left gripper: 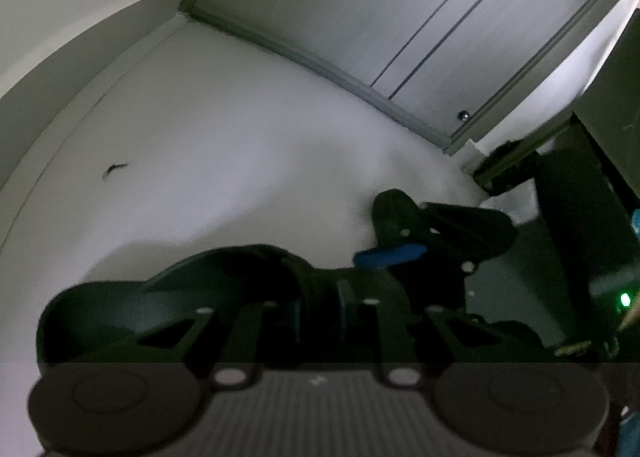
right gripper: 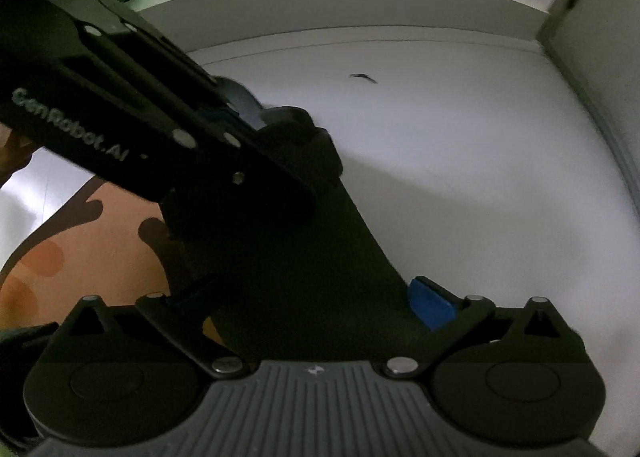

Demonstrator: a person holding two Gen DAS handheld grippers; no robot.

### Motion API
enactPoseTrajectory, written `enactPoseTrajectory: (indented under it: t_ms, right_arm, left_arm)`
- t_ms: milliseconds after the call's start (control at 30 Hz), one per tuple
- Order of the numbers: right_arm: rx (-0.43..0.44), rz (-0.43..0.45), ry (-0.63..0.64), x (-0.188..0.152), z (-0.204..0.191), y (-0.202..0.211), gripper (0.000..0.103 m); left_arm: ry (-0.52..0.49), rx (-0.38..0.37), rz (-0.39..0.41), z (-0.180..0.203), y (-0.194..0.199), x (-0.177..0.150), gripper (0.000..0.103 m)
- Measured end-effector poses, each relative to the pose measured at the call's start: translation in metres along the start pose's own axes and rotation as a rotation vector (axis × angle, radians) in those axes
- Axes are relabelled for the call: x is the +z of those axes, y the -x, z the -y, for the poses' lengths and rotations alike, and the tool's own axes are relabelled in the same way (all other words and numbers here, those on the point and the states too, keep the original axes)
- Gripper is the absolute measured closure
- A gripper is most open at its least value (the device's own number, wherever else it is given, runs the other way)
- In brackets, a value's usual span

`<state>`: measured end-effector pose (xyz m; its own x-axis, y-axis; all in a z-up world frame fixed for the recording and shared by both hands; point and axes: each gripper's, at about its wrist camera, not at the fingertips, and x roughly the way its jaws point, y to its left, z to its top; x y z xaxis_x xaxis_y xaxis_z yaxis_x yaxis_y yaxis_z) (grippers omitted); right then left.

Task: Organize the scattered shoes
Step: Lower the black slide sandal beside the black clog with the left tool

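While both my tools clamp it, left tool (left gripper: 320, 311) and right tool (right gripper: 312, 305), the dark slipper (right gripper: 320, 257) runs lengthwise away from the right camera, toe hidden.

White floor (left gripper: 224, 145), dim light, bright patch toward the far wall. Small dark curled scrap (left gripper: 115, 170) lies on the floor by itself, well apart from everything else; same scrap (right gripper: 363, 77) shows in the right wrist view, near the skirting. White baseboard (left gripper: 80, 57) curves along the floor edge. Grey-framed sliding door (left gripper: 400, 17) with ribbed pale panels and two thin dark vertical lines; a small round metal knob (left gripper: 463, 115) sits near its lower frame. Dark furniture (left gripper: 576, 209) at right, detail lost in shadow. Green indicator light (left gripper: 625, 300) glows at far right. Orange patterned fabric (right gripper: 100, 241) with darker brown blotches, lower left of the right wrist view.
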<state>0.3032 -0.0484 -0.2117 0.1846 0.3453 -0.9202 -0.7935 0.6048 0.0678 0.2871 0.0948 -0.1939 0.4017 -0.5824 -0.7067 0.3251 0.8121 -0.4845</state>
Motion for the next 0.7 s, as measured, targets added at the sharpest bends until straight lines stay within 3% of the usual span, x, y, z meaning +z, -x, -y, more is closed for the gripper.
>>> enactPoseTrajectory:
  t_ms: [233, 367, 567, 700]
  right_arm:
    - [0.024, -0.005, -0.087, -0.006, 0.010, 0.005, 0.000]
    - [0.074, 0.050, -0.154, -0.012, 0.014, 0.018, 0.000]
    - [0.091, 0.059, -0.206, -0.015, 0.010, 0.024, 0.000]
    - [0.022, 0.042, -0.187, -0.014, 0.018, 0.025, 0.000]
  left_arm:
    - [0.001, 0.001, 0.026, 0.008, -0.007, 0.014, 0.086]
    - [0.017, -0.001, 0.031, 0.007, -0.014, 0.023, 0.086]
    - [-0.039, 0.021, 0.020, 0.017, -0.028, 0.038, 0.086]
    - [-0.042, 0.052, -0.003, 0.015, -0.030, 0.038, 0.082]
